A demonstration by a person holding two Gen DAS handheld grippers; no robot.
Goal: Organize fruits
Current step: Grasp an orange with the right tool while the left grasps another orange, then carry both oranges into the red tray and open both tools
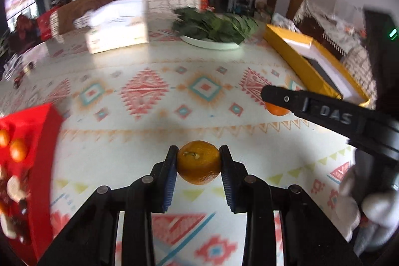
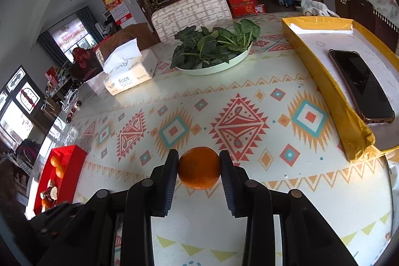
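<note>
My left gripper (image 1: 198, 161) is shut on a small orange (image 1: 198, 162) with its stem scar up, held over the patterned tablecloth. My right gripper (image 2: 199, 166) is shut on a second orange (image 2: 199, 167). In the left wrist view the right gripper's finger (image 1: 311, 109) reaches in from the right, with its orange (image 1: 276, 111) partly hidden behind it. A red box (image 1: 46, 141) at the left holds small oranges (image 1: 18, 149) and other snacks. It also shows in the right wrist view (image 2: 72, 166) at the lower left.
A white plate of green leaves (image 2: 214, 49) stands at the back centre. A tissue box (image 2: 129, 74) is to its left. A yellow tray (image 2: 321, 76) with a black phone (image 2: 361, 84) lies on the right. A chair back (image 2: 189, 11) stands behind the table.
</note>
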